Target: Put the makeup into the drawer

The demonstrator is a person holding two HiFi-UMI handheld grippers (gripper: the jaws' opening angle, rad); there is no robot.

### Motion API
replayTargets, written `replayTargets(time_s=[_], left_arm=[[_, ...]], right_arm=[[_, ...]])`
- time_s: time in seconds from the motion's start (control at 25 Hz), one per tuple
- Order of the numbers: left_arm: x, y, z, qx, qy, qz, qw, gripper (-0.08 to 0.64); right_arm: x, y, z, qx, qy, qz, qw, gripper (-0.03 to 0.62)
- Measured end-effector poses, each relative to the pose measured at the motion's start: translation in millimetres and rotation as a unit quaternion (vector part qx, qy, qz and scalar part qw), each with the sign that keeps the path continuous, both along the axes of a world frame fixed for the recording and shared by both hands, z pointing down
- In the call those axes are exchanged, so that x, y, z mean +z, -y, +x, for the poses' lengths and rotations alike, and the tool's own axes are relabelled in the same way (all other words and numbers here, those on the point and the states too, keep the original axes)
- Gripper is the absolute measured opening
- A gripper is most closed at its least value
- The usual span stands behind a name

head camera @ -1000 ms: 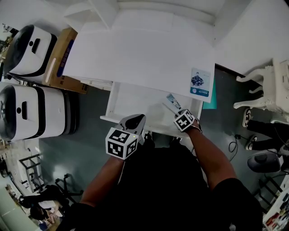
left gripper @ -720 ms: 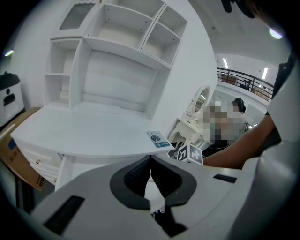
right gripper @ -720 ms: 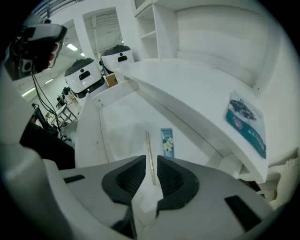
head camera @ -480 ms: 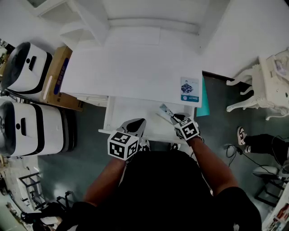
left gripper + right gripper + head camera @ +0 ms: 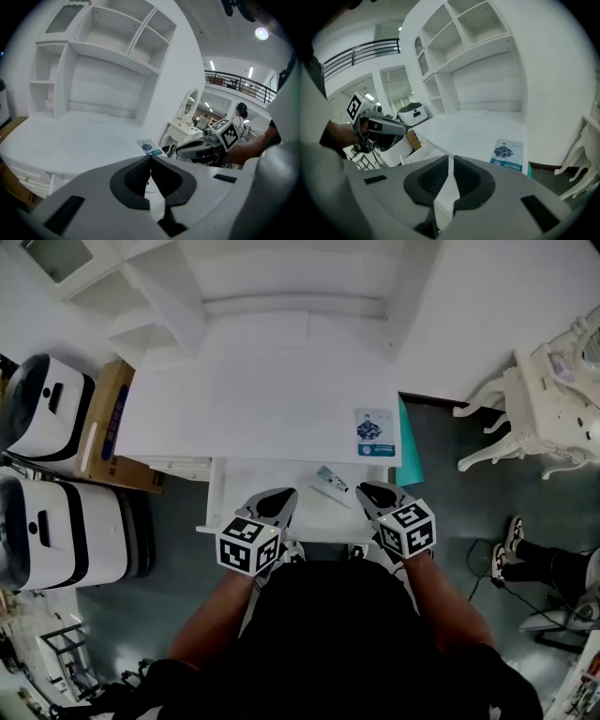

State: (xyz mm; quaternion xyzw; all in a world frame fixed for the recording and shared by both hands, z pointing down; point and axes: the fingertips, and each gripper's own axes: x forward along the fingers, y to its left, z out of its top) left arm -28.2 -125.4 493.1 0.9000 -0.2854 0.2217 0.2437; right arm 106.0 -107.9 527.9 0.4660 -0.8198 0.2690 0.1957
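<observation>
White desk (image 5: 262, 399) with open shelves behind it fills the head view, and its drawer (image 5: 234, 495) stands pulled out toward the person at 6 o'clock. On the desktop, toward 2 o'clock, lies a small printed booklet (image 5: 373, 427).

The makeup, a slim tube (image 5: 332, 480), lies on the drawer floor on a slant, right of the drawer's middle. Nothing touches it.

The left gripper (image 5: 277, 499) hovers over the drawer's near edge with its jaws clenched together and nothing between them. The right gripper (image 5: 372, 493) sits beside it at 3 o'clock, the tube at about 10 o'clock from its tips and clear of them. Its jaws have just been closing and now stand all but together, also empty; its own view shows only desk and booklet past the pads.

By my reading, the placing step is finished: the tube is let go and rests inside. What seems left is shutting the drawer. That would call for setting one or both closed grippers against the drawer front and pushing straight toward 12 o'clock, evenly, so it does not skew or jolt the tube.
</observation>
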Motion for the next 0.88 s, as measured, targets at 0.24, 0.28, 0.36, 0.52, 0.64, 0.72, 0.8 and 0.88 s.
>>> replayTargets(time_s=[0.24,0.28,0.36,0.52,0.64,0.72,0.8,0.88], left_arm=[[0,-2,8,0.011,0.009,0.006,0.9999,0.011],[0,-3,8,0.013,0.012,0.007,0.9998,0.011],[2,-5,8,0.017,0.019,0.009,0.9996,0.011],[7,-10,9,0.022,0.028,0.01,0.9993,0.011],[4,-10,13,0.025,0.024,0.017,0.9992,0.011],[3,-10,15,0.03,0.025,0.02,0.9991,0.011],[4,-12,16,0.033,0.028,0.019,0.9989,0.011],[5,-14,18,0.037,0.031,0.021,0.9986,0.011]], right_arm=[[-15,-10,18,0.042,0.043,0.007,0.998,0.038],[-14,-12,20,0.045,0.044,0.006,0.998,0.037],[-12,-16,24,0.051,0.044,0.006,0.998,0.037],[-4,-22,28,0.059,0.044,-0.004,0.997,0.037],[-2,-23,27,0.058,0.039,-0.006,0.998,0.038],[-4,-22,25,0.054,0.031,-0.001,0.998,0.038],[-4,-22,24,0.05,0.027,0.002,0.998,0.038],[-4,-22,25,0.049,0.023,0.004,0.999,0.038]])
